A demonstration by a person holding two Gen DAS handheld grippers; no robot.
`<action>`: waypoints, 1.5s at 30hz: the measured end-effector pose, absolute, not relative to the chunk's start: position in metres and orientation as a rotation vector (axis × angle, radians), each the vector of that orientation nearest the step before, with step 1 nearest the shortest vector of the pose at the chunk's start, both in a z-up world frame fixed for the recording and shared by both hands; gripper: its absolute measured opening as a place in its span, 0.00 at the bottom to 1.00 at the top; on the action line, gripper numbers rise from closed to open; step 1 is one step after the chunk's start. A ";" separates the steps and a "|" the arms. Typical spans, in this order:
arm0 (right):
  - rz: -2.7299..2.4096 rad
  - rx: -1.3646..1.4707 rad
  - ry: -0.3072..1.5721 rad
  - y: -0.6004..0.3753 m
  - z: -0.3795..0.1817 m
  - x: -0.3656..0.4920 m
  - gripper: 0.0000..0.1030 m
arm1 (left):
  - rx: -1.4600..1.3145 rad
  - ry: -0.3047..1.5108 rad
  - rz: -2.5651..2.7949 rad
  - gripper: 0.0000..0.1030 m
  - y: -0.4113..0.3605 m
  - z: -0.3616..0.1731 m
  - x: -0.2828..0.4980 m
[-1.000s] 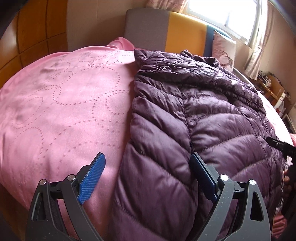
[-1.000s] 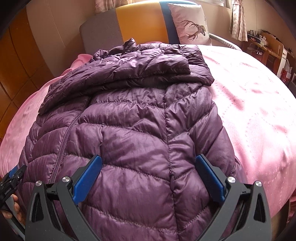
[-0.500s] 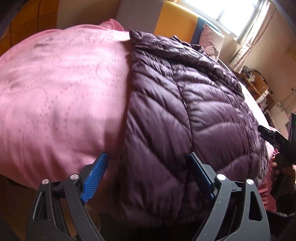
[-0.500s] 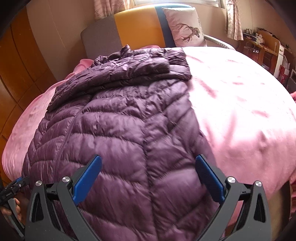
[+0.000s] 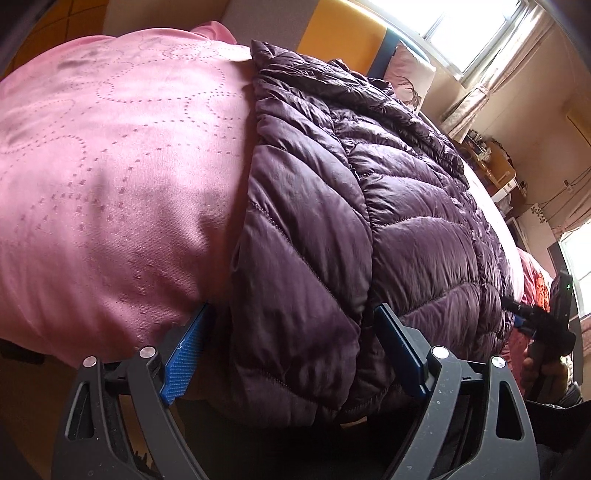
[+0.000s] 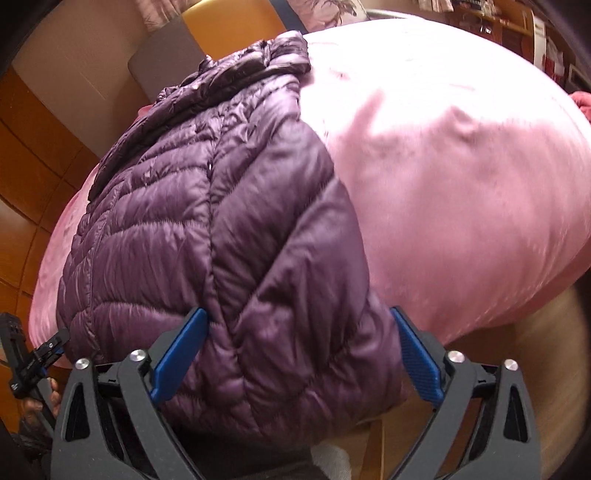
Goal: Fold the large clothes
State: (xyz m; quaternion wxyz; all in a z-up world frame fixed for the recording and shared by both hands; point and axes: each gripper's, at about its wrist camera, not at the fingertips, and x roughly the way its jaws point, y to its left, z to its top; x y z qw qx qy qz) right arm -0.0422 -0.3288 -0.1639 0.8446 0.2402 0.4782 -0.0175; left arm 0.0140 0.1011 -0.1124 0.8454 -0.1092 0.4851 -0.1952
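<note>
Closest to the left wrist camera, the left gripper (image 5: 290, 345) stands with its jaws wide apart at the bottom hem of a purple quilted down jacket (image 5: 369, 221). The left corner of the hem hangs between the two blue pads, but the pads do not press on it, so this gripper holds nothing. Its jaws have just been closing a little.

In the right wrist view the right gripper (image 6: 295, 354) also stands wide open, at the right corner of the same hem. Here the jacket (image 6: 207, 229) bulges between the pads; the left pad lies against the fabric, but I see no squeezing, so I read it as not gripped. These jaws have also just been closing somewhat. This picture is partly blurred.

Each camera sees the other gripper at the edge of its picture, with a hand of the person under it.

The jacket lies flat on a pink bedspread (image 5: 110, 166) with a dotted loop pattern. Its hem hangs over the near edge of the bed and its collar points away. At the far end a sleeve seems folded across the upper part.

Behind the jacket stands a headboard (image 5: 332, 40) in grey, orange and blue, with a pillow (image 5: 406, 74) leaning on it. Further back are a bright window (image 5: 476, 33) with curtains and a wooden desk (image 5: 495, 170).
</note>
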 end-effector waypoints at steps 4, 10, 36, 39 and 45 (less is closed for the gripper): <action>-0.006 0.512 1.013 -0.325 -0.165 -0.045 0.79 | -0.230 1.024 -0.420 0.87 0.100 -0.114 0.015; 0.031 0.501 1.032 -0.323 -0.164 -0.044 0.68 | -0.272 1.052 -0.456 0.90 0.105 -0.116 0.016; 0.142 0.493 1.073 -0.317 -0.163 -0.041 0.41 | -0.281 1.049 -0.550 0.05 0.120 -0.106 0.014; 0.162 0.470 1.072 -0.313 -0.156 -0.040 0.26 | -0.312 1.032 -0.583 0.04 0.123 -0.098 0.015; 0.223 0.424 1.045 -0.301 -0.133 -0.040 0.19 | -0.346 1.001 -0.622 0.03 0.130 -0.085 0.017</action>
